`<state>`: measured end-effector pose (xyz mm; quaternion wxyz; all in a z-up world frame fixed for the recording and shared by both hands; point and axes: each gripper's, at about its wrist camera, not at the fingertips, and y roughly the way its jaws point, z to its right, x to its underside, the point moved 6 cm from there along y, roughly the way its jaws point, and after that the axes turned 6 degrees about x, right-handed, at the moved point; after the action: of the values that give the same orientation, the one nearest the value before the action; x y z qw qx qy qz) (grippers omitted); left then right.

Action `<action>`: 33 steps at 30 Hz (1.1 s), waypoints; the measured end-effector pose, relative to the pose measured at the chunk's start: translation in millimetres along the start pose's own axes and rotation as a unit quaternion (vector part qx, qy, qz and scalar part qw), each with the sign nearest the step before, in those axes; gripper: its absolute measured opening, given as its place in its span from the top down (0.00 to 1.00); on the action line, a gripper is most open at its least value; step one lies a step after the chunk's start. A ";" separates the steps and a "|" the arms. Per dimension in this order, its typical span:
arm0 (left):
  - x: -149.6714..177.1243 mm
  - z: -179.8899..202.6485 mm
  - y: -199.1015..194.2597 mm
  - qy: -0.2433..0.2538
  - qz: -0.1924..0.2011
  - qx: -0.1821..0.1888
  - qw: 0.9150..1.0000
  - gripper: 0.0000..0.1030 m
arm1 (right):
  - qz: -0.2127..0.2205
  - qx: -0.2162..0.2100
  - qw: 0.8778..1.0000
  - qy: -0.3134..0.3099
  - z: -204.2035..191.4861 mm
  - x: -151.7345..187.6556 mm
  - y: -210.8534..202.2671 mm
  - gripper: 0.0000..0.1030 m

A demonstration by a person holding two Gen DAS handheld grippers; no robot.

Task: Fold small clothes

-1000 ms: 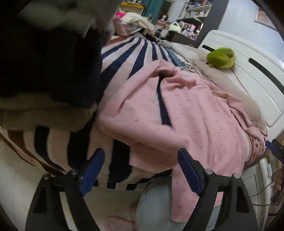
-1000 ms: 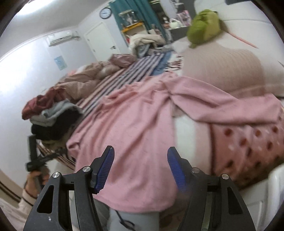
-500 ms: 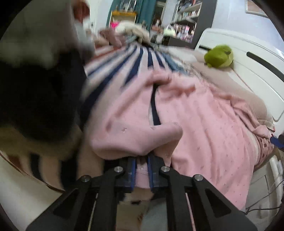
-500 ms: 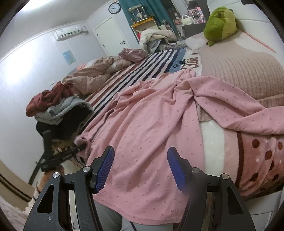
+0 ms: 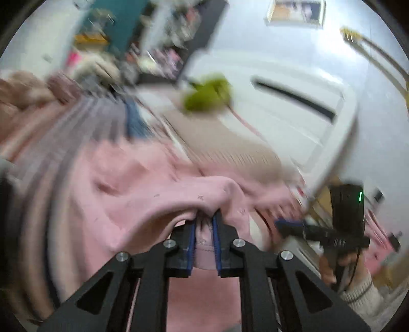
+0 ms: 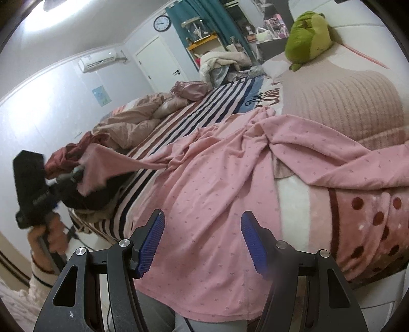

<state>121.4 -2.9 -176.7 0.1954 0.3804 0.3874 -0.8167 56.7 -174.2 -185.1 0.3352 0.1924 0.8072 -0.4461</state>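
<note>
My left gripper (image 5: 204, 229) is pinched tight on a sleeve end of the pink top (image 6: 212, 194), lifting it off the striped blanket (image 6: 204, 109). The rest lies spread across the bed, hem hanging at 6 o'clock. My right gripper (image 6: 202, 238) hovers over it, jaws apart and empty. Green plush (image 6: 309, 33) at 1 o'clock, wall clock (image 6: 162, 23) at 11, clothes pile (image 6: 66, 153) at 9.

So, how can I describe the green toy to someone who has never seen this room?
Start at the bed and look to its far end, beyond the pink garment. There, on the beige ribbed cover, sits the green toy. It is the only bright green thing among pink, beige and striped fabrics.
</note>
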 end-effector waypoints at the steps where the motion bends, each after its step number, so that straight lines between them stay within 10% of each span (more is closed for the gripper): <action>1: 14.8 1.2 27.5 -0.010 -0.042 0.014 0.999 0.89 | 0.000 0.004 1.000 0.004 4.4 1.8 -1.4 0.43; 4: 45.9 -4.0 62.3 -0.042 -0.110 0.035 0.992 0.82 | -0.003 0.023 1.000 0.013 17.8 6.3 -4.5 0.43; 7: 47.2 -0.4 44.3 -0.037 -0.092 0.045 0.994 0.61 | -0.010 0.038 0.999 0.013 25.5 10.1 -6.6 0.43; 16: 25.4 -66.7 -70.2 -0.019 0.006 -0.146 0.989 0.38 | -0.034 -0.013 0.997 -0.070 -34.3 1.2 37.4 0.42; 24: 43.5 -105.1 -90.8 -0.048 0.020 -0.184 0.981 0.36 | -0.114 -0.053 0.973 -0.193 -133.3 13.5 151.5 0.46; 29: 47.9 -108.9 -84.3 -0.052 0.021 -0.179 0.982 0.36 | -0.127 0.038 0.960 -0.248 -134.5 23.0 198.7 0.96; 33: 46.8 -108.6 -78.9 -0.043 0.016 -0.178 0.983 0.35 | -0.097 0.039 0.974 -0.199 -116.3 -0.4 183.2 0.97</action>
<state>94.3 130.0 -219.3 0.2895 0.3098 0.5117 -0.7472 125.7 21.2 -249.2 0.4368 0.0338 0.7213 -0.5365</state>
